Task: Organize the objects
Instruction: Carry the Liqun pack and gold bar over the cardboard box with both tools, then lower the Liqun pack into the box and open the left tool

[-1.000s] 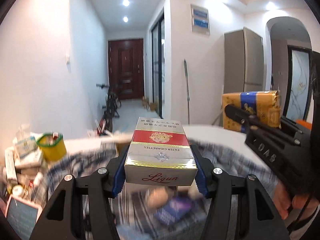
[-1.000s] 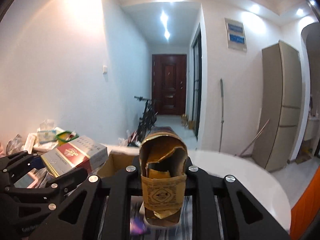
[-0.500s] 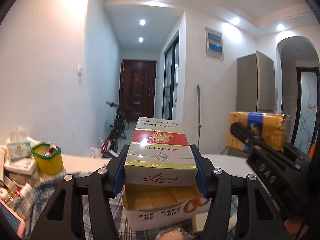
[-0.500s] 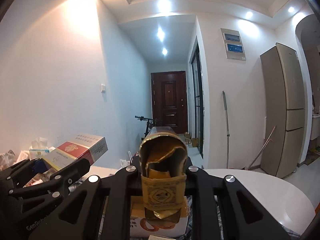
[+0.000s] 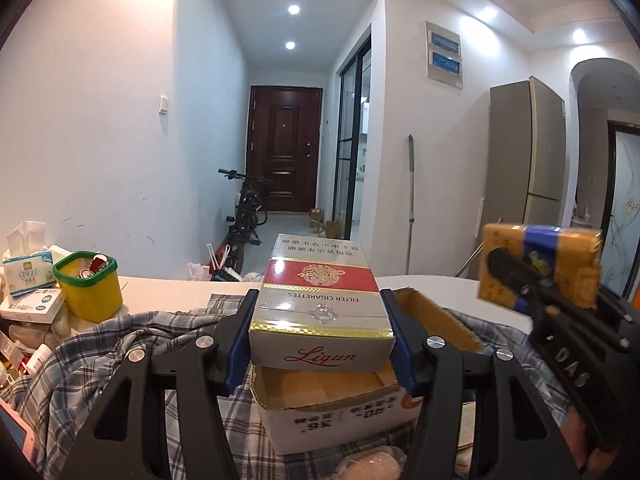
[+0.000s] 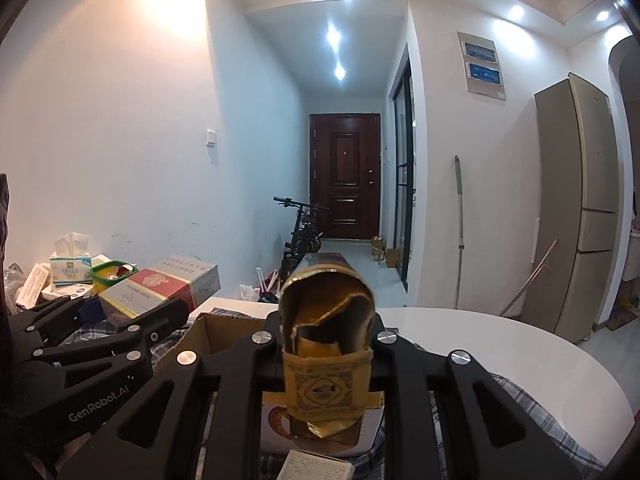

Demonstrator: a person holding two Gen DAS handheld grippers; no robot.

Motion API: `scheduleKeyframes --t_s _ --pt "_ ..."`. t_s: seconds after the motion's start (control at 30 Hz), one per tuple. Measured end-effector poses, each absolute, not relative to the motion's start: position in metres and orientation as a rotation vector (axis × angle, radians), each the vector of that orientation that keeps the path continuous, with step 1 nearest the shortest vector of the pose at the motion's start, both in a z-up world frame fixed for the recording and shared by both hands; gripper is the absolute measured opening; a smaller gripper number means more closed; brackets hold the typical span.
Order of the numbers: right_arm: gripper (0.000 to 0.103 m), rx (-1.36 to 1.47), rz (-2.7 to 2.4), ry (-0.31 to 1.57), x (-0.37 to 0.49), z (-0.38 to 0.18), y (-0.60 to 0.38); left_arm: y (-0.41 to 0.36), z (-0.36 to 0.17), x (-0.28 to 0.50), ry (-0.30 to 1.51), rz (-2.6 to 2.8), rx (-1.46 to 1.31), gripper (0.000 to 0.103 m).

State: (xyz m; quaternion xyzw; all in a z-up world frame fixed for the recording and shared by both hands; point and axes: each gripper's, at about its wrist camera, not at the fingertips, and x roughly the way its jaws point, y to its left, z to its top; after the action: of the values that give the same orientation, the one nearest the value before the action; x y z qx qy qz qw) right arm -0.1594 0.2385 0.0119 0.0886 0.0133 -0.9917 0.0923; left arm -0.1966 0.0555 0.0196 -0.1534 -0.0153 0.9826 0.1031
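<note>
My left gripper [image 5: 320, 332] is shut on a red, white and grey cigarette carton [image 5: 320, 304], held level just above an open cardboard box [image 5: 340, 408]. In the right wrist view the same carton [image 6: 160, 286] hangs at the left in the left gripper [image 6: 132, 312]. My right gripper [image 6: 326, 340] is shut on a torn gold paper package [image 6: 326, 344], end-on to the camera, over the same open box [image 6: 224, 332]. From the left wrist view that gold package [image 5: 540, 264] with a blue band shows at the right in the right gripper [image 5: 516, 276].
A plaid cloth [image 5: 100, 344] covers the white table [image 6: 500, 352] under the box. At the left stand a yellow tub with a green rim [image 5: 88, 284], a tissue pack [image 5: 26, 268] and small boxes. A small flat box [image 6: 316, 466] lies in front. A bicycle [image 5: 244, 208] and fridge [image 5: 528, 152] stand behind.
Both grippers have come forward and down with their loads; the open cardboard box now lies directly under and ahead of both, and the table has risen in view.
</note>
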Motion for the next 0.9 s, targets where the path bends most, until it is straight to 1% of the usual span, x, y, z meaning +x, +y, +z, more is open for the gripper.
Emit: scheduleKeyframes --t_s 0.17,0.23,0.27,0.33,0.47,0.5,0.57,0.7,0.8,0.9 --pt "0.017 0.332 -2.912 -0.016 -0.181 0.032 0.236 0.05 0.014 -0.215 -0.1 2.895 -0.549 0.06" --pt "0.017 0.321 -2.92 0.068 -0.187 0.038 0.226 0.047 0.01 -0.218 -0.106 2.9 -0.582 0.06" --pt "0.017 0.29 -2.934 0.132 -0.188 0.038 0.219 0.048 0.007 -0.219 -0.071 2.903 -0.591 0.06" --pt "0.017 0.256 -2.934 0.179 -0.192 0.035 0.212 0.052 0.005 -0.221 -0.029 2.908 -0.592 0.06" --pt "0.017 0.293 -2.906 0.046 -0.199 0.005 0.215 0.056 0.007 -0.221 0.01 2.896 -0.546 0.06" --pt "0.017 0.33 -2.903 0.051 -0.202 -0.005 0.215 0.057 0.005 -0.22 0.049 2.916 -0.536 0.06" --pt "0.017 0.407 -2.873 0.127 -0.207 -0.012 0.211 0.055 -0.001 -0.215 0.077 2.952 -0.52 0.06" --pt "0.017 0.395 -2.859 0.047 -0.203 -0.007 0.223 0.053 -0.002 -0.211 0.067 2.942 -0.522 0.06" --pt "0.017 0.378 -2.879 0.063 -0.201 -0.009 0.224 0.056 -0.003 -0.213 0.081 2.943 -0.524 0.06" --pt "0.017 0.406 -2.885 0.061 -0.206 -0.013 0.224 0.054 -0.006 -0.218 0.053 2.926 -0.562 0.06"
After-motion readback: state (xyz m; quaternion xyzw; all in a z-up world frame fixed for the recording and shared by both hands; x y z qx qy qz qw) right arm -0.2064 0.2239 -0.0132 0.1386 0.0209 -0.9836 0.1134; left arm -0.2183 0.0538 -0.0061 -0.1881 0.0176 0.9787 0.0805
